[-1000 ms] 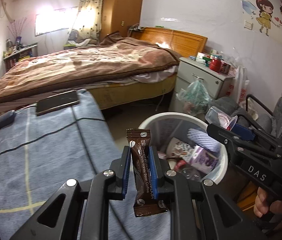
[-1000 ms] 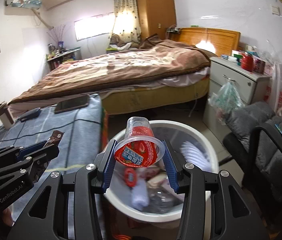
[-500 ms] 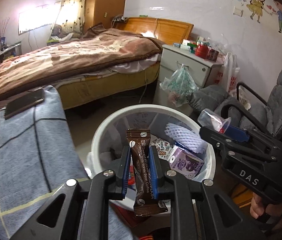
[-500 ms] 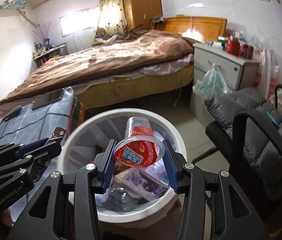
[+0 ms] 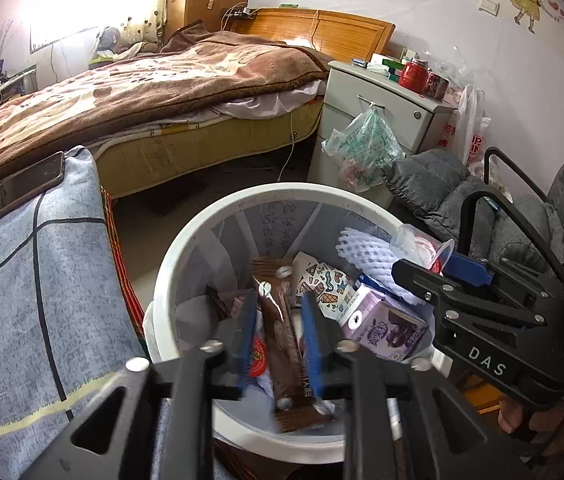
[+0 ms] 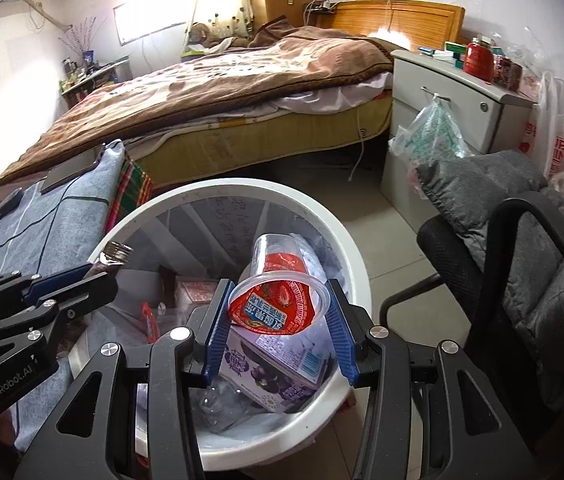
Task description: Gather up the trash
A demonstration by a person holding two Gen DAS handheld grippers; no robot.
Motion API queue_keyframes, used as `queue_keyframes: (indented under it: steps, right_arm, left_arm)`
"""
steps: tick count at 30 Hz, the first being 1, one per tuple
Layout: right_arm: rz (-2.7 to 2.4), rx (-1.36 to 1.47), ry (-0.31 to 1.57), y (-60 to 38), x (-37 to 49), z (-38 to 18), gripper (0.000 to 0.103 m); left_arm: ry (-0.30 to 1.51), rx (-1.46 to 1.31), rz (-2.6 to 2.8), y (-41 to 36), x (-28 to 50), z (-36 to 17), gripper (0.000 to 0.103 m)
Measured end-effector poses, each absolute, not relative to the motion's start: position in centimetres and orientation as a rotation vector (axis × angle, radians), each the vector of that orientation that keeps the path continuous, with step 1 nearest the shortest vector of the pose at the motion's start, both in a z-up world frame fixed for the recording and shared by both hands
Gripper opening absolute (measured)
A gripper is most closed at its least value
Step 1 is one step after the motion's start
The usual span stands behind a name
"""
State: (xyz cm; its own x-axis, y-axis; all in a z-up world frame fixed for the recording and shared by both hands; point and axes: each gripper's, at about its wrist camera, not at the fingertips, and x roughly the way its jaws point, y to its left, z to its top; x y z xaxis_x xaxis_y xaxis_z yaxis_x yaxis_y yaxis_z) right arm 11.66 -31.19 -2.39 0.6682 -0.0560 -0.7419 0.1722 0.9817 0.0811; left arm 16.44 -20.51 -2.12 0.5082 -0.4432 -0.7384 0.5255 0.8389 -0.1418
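Observation:
A white trash bin stands on the floor, holding a purple carton, white foam netting and other trash. My left gripper is over the bin; its jaws stand slightly apart around a brown coffee sachet, which looks loose and blurred between them. My right gripper is over the bin too, its pads beside a clear yogurt cup with a red strawberry lid. The right gripper also shows in the left wrist view, the left one in the right wrist view.
A table with a blue-grey checked cloth is left of the bin, with a phone on it. A bed is behind, a nightstand with a hanging bag, and a grey chair at right.
Both grippers have moved further over the bin and lower. The left jaws have parted and the sachet has slipped down between them. The right jaws have widened a little around the cup.

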Motion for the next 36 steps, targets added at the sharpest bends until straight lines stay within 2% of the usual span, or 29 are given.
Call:
queue_keyframes:
  steps: [1,2,5,7,11,17,20,36]
  right_arm:
    - [-0.132,0.147,0.828,-31.2,11.6,-2.3,0.048]
    - [-0.135,0.143,0.827,-31.3,11.7,-2.3,0.048]
    - [-0.139,0.136,0.821,-31.3,11.6,-2.2,0.05]
    - [-0.146,0.146,0.811,-31.3,11.4,-2.1,0.056]
    - [-0.158,0.161,0.797,-31.4,11.3,-1.8,0.058]
    - [-0.167,0.161,0.768,-31.1,10.5,-1.2,0.058]
    - [-0.168,0.166,0.744,-30.6,9.6,-0.7,0.058]
    - [-0.218,0.114,0.61,-27.0,3.9,1.3,0.058]
  left_arm:
    - [0.857,0.104,-0.581,-20.5,16.5,-2.1,0.046]
    - [0.851,0.101,-0.577,-20.4,16.5,-2.0,0.049]
    - [0.844,0.083,-0.574,-20.0,16.5,-1.8,0.051]
    - [0.841,0.095,-0.566,-20.1,16.5,-1.8,0.056]
    - [0.836,0.083,-0.553,-19.5,16.2,-1.6,0.06]
    - [0.797,0.103,-0.516,-18.7,15.0,-0.7,0.061]
    - [0.759,0.117,-0.489,-18.0,13.7,0.0,0.065]
    - [0.618,0.105,-0.382,-14.2,7.4,2.1,0.066]
